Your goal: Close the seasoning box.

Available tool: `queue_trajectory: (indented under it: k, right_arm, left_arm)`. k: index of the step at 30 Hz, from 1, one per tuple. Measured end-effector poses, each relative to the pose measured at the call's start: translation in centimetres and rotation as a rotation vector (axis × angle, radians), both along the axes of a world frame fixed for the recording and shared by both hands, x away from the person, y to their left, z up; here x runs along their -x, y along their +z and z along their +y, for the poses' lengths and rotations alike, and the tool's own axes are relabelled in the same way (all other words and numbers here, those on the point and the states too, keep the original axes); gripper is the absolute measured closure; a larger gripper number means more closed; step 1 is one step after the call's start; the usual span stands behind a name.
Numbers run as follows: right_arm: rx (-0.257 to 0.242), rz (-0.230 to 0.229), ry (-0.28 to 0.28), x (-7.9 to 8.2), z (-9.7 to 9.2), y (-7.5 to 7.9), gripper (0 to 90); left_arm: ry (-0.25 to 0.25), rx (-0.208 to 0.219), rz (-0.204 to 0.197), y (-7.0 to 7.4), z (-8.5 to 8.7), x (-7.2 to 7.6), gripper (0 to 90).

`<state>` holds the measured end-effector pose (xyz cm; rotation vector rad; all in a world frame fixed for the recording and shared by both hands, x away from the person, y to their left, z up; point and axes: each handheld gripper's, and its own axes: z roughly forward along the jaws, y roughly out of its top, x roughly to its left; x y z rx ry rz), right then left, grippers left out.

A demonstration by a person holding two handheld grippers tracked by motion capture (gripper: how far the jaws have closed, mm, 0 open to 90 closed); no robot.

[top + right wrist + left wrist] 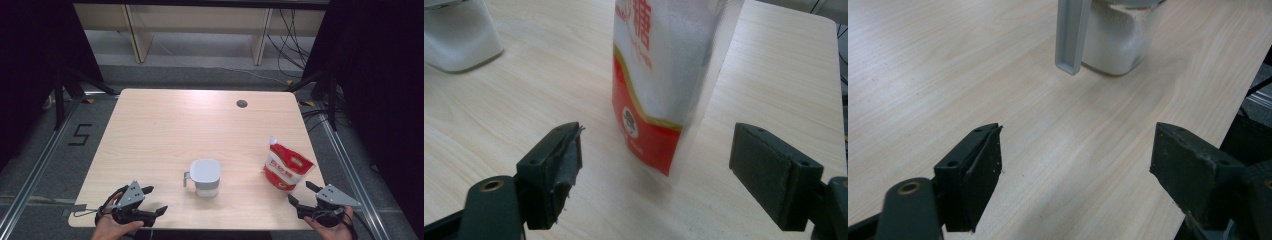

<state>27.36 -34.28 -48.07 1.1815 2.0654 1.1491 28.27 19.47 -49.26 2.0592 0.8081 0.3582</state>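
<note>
So the setup right now: a wooden bench [150,145] with two things on it. Near the middle sits a white lidded jug [205,177] with its grey handle [1071,35] sticking out to the left, and over to the right stands a red-and-white refill pouch [287,167], spout up, with white granules inside, so sugar or salt would be my guess.

The left claw [152,199] sits at the near left edge, jaws spread wide with nothing between them, just bare wood. In the left gripper view it's aimed straight at the handle, which I reckon is why the jug is turned that way: an easy grab for that side.

The right claw [303,193] is at the near right corner, also released and empty. In the right gripper view the pouch [664,75] stands right ahead of the jaws, near but not touching, lined up between them.

My read is that the whole thing is a pouring job that hasn't started: one claw per item, each parked in front of its target. The pouch is soft, so squeezing it low might buckle it.
</note>
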Motion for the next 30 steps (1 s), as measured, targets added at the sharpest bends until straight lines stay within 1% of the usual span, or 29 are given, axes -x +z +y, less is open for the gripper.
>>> queue_trajectory:
  k: [1,2,3,4,5,6,7,8,9,10,11,12,13,14,15,16,17,18,19,20,21,24,26,27,29,30]
  right_arm:
    - [0.007,-0.013,0.009,-0.10,-0.05,-0.03,21.6]
    - [0.003,-0.006,0.007,-0.05,0.00,-0.02,21.4]
    - [0.003,-0.008,0.009,-0.07,-0.01,-0.04,21.3]
    - [0.004,-0.007,0.008,-0.07,-0.01,-0.05,21.1]
    - [0.012,-0.008,0.009,-0.09,-0.06,-0.07,21.0]
    - [0.013,-0.008,0.010,-0.11,-0.07,-0.08,20.8]
    - [0.008,0.003,0.007,-0.05,-0.03,-0.07,20.7]
    - [-0.003,0.012,0.004,-0.01,0.06,-0.10,20.5]
    - [0.010,0.013,0.006,-0.04,0.01,-0.12,20.2]
    - [0.028,-0.010,0.023,-0.25,-0.13,-0.16,20.0]
    - [0.034,-0.008,0.028,-0.29,-0.12,-0.22,19.9]
    - [0.039,-0.011,0.027,-0.32,-0.12,-0.25,19.8]
    - [0.018,0.029,0.008,-0.08,0.11,-0.27,19.3]
    - [0.025,0.022,0.035,-0.37,-0.04,-0.42,18.9]
    - [0.029,0.029,0.024,-0.28,0.05,-0.49,18.5]
    - [0.019,0.046,0.019,-0.21,0.16,-0.53,18.5]
    - [0.039,0.031,0.030,-0.33,0.04,-0.52,18.6]
    - [0.035,0.035,0.028,-0.31,0.08,-0.52,18.6]
    - [0.045,0.027,0.047,-0.48,-0.08,-0.52,18.6]
    - [0.029,0.052,0.028,-0.27,0.10,-0.52,18.5]
    - [0.022,0.054,0.022,-0.22,0.19,-0.57,18.6]
    - [0.026,0.061,0.024,-0.21,0.15,-0.52,18.6]
    - [0.022,0.056,0.021,-0.22,0.21,-0.57,18.6]
    - [0.036,0.037,0.042,-0.47,0.02,-0.61,18.6]
    - [0.034,0.036,0.042,-0.46,0.06,-0.62,18.6]
    - [0.033,0.036,0.042,-0.46,0.06,-0.62,18.6]
  left_arm:
    - [0.005,0.016,0.011,-0.08,-0.08,0.08,18.6]
    - [0.007,0.027,0.010,-0.19,-0.08,0.04,18.1]
    - [0.010,0.028,0.010,-0.18,-0.06,0.04,16.8]
    - [0.006,0.021,0.004,-0.18,0.05,0.01,16.7]
    - [0.009,0.012,0.007,-0.11,0.09,0.10,16.7]
    - [0.013,0.029,0.012,-0.20,-0.03,0.12,16.6]
    - [0.011,0.017,0.007,-0.21,-0.02,0.15,16.6]
    - [0.010,0.015,0.008,-0.28,-0.05,0.17,16.5]
    - [0.005,0.001,0.014,-0.22,-0.03,0.19,16.5]
    - [0.004,-0.011,0.012,-0.23,-0.03,0.13,16.5]
    - [0.002,-0.013,0.007,-0.24,-0.05,0.13,16.5]
    - [0.003,0.005,0.006,-0.27,-0.18,0.23,16.4]
    - [0.003,-0.002,0.007,-0.24,-0.17,0.24,16.4]
    - [0.006,0.004,0.001,-0.32,-0.21,0.24,16.3]
    - [-0.002,-0.022,0.005,-0.21,-0.06,0.21,16.4]
    - [0.000,-0.026,0.004,-0.23,-0.05,0.19,16.4]
    - [-0.002,-0.040,0.002,-0.22,-0.02,0.15,16.4]
    - [-0.006,-0.042,0.005,-0.22,-0.01,0.14,16.4]
    - [-0.006,-0.040,0.005,-0.23,-0.04,0.15,16.3]
    - [-0.006,-0.036,0.008,-0.23,-0.07,0.15,16.3]
    - [-0.009,-0.034,0.001,-0.27,-0.07,0.15,16.3]
    - [-0.005,-0.031,0.001,-0.29,-0.11,0.16,16.3]
    - [-0.002,-0.006,0.002,-0.34,-0.24,0.22,16.3]
    - [-0.002,-0.007,0.001,-0.33,-0.23,0.22,16.4]
    - [-0.003,-0.011,0.001,-0.31,-0.23,0.23,16.4]
    - [-0.003,-0.036,0.005,-0.25,-0.10,0.17,16.4]
